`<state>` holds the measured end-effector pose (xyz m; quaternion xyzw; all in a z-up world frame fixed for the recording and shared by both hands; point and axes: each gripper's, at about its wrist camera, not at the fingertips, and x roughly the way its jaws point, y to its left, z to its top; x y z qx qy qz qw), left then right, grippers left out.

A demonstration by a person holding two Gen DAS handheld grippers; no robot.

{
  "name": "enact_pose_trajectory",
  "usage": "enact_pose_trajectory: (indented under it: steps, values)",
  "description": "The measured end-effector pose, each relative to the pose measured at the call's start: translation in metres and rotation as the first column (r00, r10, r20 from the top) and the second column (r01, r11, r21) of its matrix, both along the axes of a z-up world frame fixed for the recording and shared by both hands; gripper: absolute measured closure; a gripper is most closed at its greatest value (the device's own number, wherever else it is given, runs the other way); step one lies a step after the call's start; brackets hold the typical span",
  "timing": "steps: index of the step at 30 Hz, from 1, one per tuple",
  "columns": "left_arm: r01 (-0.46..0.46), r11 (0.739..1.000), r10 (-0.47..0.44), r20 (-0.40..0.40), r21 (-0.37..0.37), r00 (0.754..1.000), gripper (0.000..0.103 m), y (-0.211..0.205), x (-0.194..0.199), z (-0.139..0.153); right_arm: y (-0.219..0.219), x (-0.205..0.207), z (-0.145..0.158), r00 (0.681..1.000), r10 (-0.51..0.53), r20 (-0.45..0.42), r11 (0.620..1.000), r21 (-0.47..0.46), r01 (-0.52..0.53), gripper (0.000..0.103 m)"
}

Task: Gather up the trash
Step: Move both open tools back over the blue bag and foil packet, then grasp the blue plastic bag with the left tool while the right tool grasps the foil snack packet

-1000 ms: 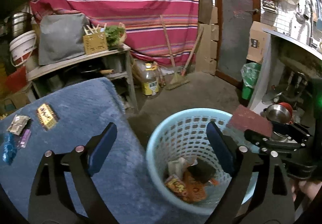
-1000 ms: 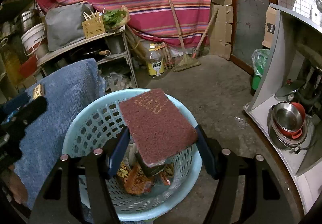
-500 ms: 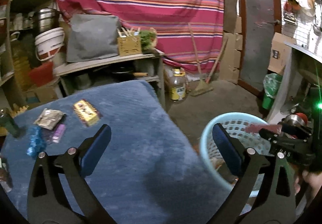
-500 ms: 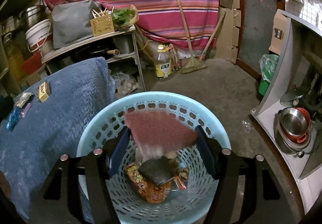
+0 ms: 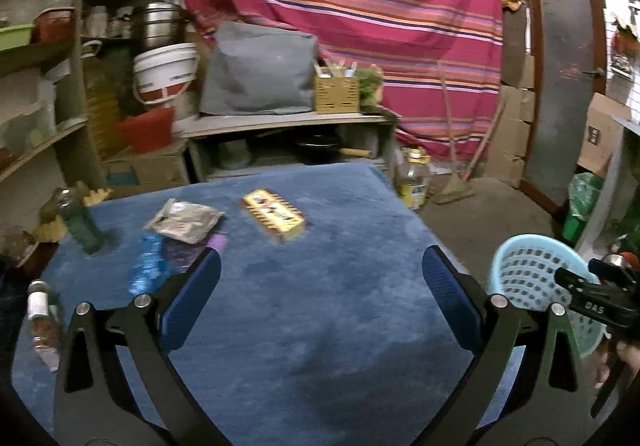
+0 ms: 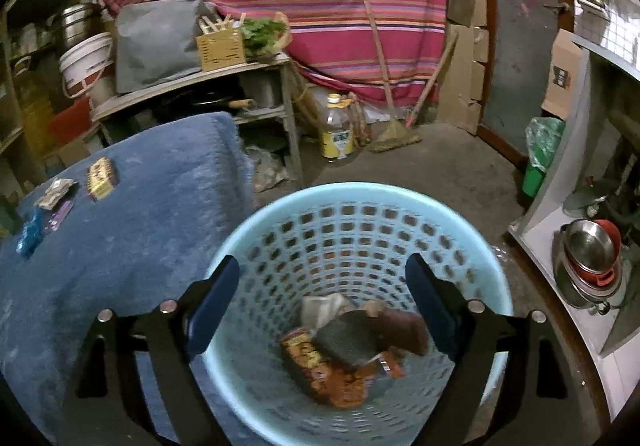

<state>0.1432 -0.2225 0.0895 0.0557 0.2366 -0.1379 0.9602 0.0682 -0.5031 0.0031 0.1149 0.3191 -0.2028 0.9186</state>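
While the desk (image 5: 320, 326) under its blue fleece cover carries the remaining litter, entries run left to right along its far left part.

1. Small jar with white label (image 5: 40, 306), left edge; blurred, contents unclear. Likely rigid; not plainly trash.
2. Dark green bottle (image 5: 82, 221), upright, far left corner.
3. Blue crinkled wrapper (image 5: 146, 268), just beside the left hand-held gripper's left finger. Judged very light, thin and slippery; best pinched across its bunched middle.
4. Purple wrapper (image 5: 192, 250), touching or overlapping items 3 and 5; flimsy.
5. Grey foil pouch (image 5: 186, 219), flat, behind item 4. Light, limp; take by a raised edge.
6. Yellow carton (image 5: 276, 215), lying flat, apart from the rest, toward the far edge's middle. Light but stiff; grip across its narrow width.
7. Left hand-held gripper (image 5: 320, 286): jaws wide apart, nothing between them, over bare fleece.
8. Light blue basket (image 6: 360, 213), on the floor off the desk's right edge; holds a maroon scouring pad (image 6: 404, 330), orange snack wrappers (image 6: 320, 370) and a dark pouch.
9. Right hand-held gripper (image 6: 322, 302): jaws have just been opening, now spread and empty above the basket.
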Motion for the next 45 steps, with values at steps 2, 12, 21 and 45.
enact_pose_trajectory:
  steps: [2,12,21,45]
  values:
    - [-0.028,0.999,0.028,0.008,0.019,1.000,0.006,0.016,0.001,-0.001,0.015,0.005,0.000,1.000,0.022,0.011,1.000,0.004,-0.022,0.019]
    - [-0.150,0.989,0.150,-0.017,0.006,0.989,0.006,0.099,0.021,-0.016,0.103,0.049,0.011,0.987,0.156,0.037,0.988,-0.017,-0.155,0.019]
    - [-0.240,0.971,0.240,-0.055,0.004,0.969,0.006,0.157,0.066,-0.035,0.173,0.104,0.003,0.966,0.259,0.025,0.966,-0.016,-0.258,0.019]
    - [-0.326,0.945,0.319,-0.183,-0.011,0.930,0.006,0.202,0.164,-0.077,0.246,0.227,-0.027,0.936,0.348,-0.057,0.937,-0.010,-0.349,0.019]
